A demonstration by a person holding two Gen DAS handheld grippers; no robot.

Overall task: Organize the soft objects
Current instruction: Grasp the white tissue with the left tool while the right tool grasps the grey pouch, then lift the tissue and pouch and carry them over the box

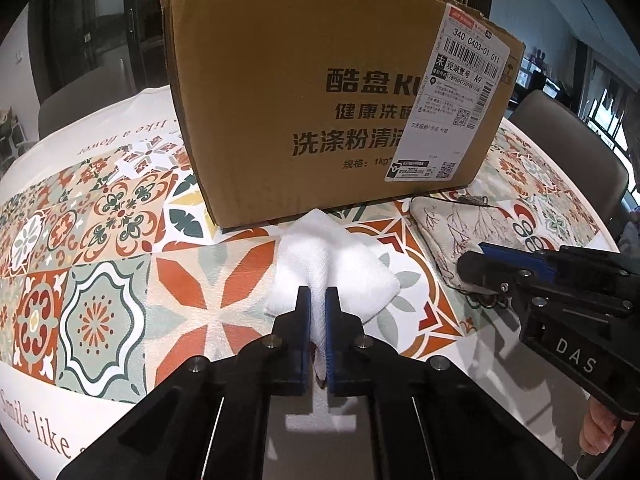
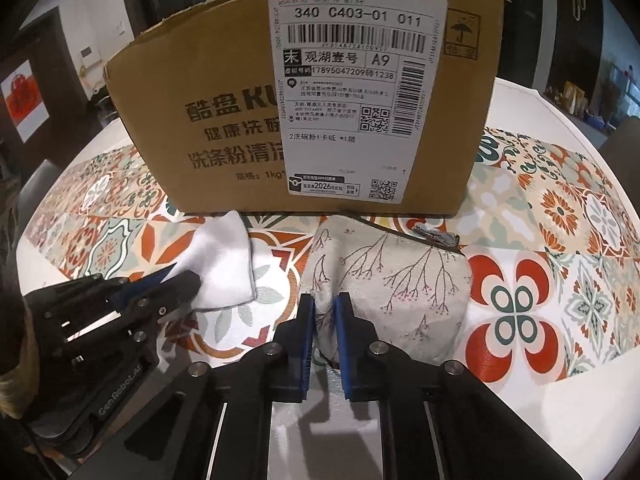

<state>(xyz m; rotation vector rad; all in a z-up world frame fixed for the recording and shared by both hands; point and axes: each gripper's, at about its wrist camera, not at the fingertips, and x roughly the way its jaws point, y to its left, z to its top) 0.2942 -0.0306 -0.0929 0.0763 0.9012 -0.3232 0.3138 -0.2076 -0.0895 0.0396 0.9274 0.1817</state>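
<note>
A folded white cloth lies on the patterned tablecloth in front of a cardboard box. My left gripper is shut on its near edge, and the fabric bunches up between the blue pads. To the right lies a cream fabric pouch printed with branches, with a dark zipper along its far edge. My right gripper is shut on the pouch's near left part, puckering the cloth. In the right wrist view the white cloth and left gripper appear at the left; in the left wrist view the pouch and right gripper appear at the right.
The box stands upright just behind both soft items, its top open, a shipping label on its front. The round table carries a tile-patterned cloth with white borders. Chairs stand beyond the table's far edge.
</note>
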